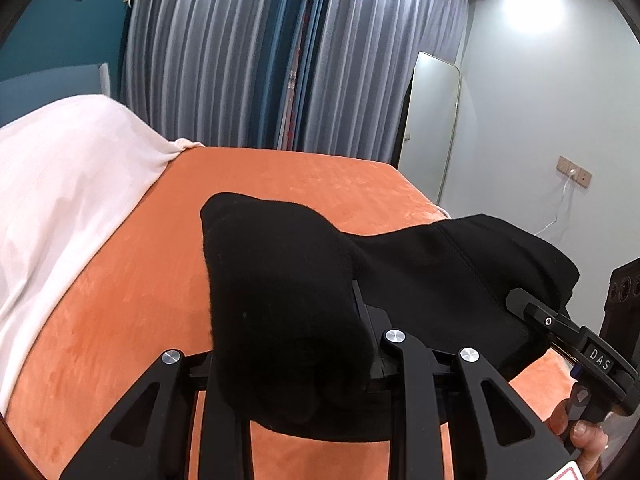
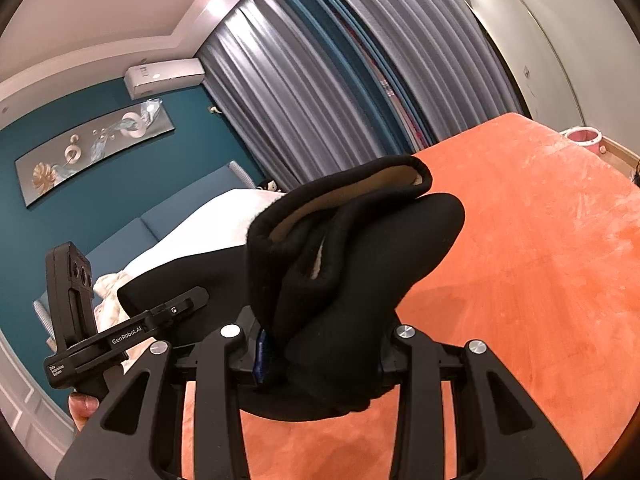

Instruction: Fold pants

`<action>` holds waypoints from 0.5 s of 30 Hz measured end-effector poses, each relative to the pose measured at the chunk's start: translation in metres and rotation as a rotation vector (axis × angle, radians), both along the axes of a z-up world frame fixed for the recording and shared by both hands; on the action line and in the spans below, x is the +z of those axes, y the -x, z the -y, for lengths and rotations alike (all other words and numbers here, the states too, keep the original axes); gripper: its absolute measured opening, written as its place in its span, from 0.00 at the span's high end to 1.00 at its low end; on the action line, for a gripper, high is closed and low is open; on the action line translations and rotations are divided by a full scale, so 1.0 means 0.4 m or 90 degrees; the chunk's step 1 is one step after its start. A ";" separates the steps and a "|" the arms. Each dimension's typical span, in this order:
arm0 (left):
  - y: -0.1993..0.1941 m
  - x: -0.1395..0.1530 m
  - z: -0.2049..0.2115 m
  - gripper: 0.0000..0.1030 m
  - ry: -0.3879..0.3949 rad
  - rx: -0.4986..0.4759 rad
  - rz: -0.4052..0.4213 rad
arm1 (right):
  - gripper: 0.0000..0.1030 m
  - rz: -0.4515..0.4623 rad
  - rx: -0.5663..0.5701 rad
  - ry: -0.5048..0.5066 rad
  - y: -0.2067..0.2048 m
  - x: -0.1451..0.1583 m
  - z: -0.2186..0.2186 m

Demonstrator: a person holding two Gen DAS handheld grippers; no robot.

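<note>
Two grippers, both clamped on black pants (image 1: 420, 280) lifted clear above orange bedspread (image 1: 140, 300). Left gripper (image 1: 296, 344) narrowed on a bunched fold of the fabric, fingertips buried under cloth that bulges up and forward over the jaws and droops below the linkage. From that bunch, pants stretched rightward across the bedspread to the right gripper (image 1: 532, 304), pinching the far end at the right edge of the left wrist view. Right gripper (image 2: 320, 356) closed on a thick wad with the waistband (image 2: 348, 196) turned outward, tan lining showing along its rim; cloth heaped straight up out of the jaws, above the bedspread. Left gripper (image 2: 188, 300) visible at the left of the right wrist view, biting the other end of the garment. White duvet (image 1: 60, 184) lying against the bedspread's left edge, grey curtains (image 1: 248, 52) behind its far side, tall mirror (image 1: 430, 120) beyond its far right corner.
</note>
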State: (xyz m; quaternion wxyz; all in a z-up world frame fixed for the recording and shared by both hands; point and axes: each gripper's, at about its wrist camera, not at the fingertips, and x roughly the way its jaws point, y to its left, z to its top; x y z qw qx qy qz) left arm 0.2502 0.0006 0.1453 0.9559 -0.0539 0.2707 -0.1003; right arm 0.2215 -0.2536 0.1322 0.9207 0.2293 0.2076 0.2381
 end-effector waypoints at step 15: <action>-0.243 -0.238 0.042 0.76 0.004 -0.013 -0.012 | 0.66 -0.057 -0.029 -0.005 -0.227 -0.216 0.042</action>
